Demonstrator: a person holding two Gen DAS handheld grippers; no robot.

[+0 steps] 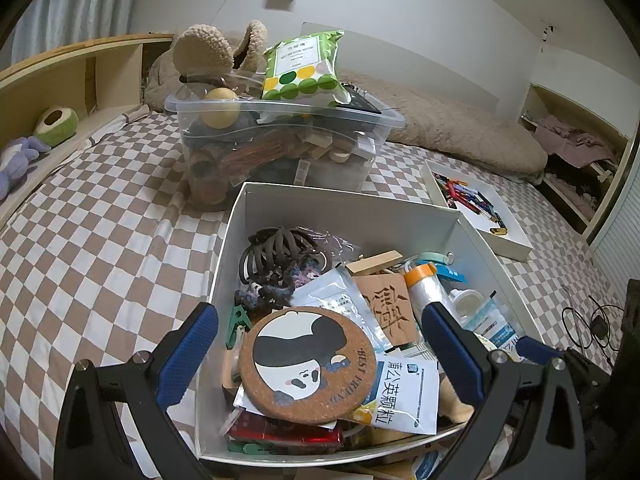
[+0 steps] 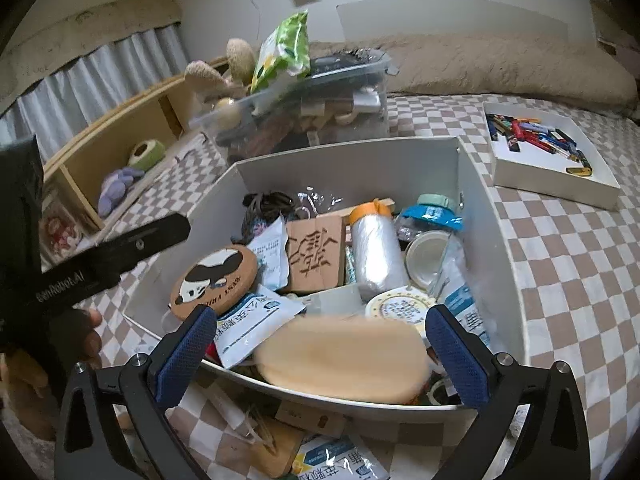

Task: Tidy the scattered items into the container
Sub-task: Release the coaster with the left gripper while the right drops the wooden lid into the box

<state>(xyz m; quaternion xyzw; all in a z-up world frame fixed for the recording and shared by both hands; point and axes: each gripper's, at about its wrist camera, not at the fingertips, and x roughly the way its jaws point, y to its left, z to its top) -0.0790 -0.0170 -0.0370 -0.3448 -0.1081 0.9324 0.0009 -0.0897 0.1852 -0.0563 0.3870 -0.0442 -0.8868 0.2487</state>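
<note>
The white box (image 1: 340, 208) (image 2: 352, 168) sits on the checked bedsheet, full of small items. Among them are a cork panda coaster (image 1: 308, 364) (image 2: 214, 276), a carved wooden plaque (image 1: 386, 308), a plastic-film roll (image 2: 376, 252) and medicine sachets. My left gripper (image 1: 320, 316) hangs open over the box's near end; the coaster lies below it, untouched. My right gripper (image 2: 322, 316) is open at the box's near wall. A blurred peach-coloured oblong thing (image 2: 340, 356) lies between its fingers, clear of the left pad. A sachet (image 2: 336, 460) and wooden pieces (image 2: 304, 420) lie outside the box.
A clear plastic bin (image 1: 280, 140) of wooden blocks stands behind the box, with a green wipes pack (image 1: 304, 64) on top. A flat white tray of pens (image 2: 548, 148) lies to the right. A wooden shelf (image 1: 80, 76) runs along the left. A person's hand (image 2: 86, 336) holds the left gripper.
</note>
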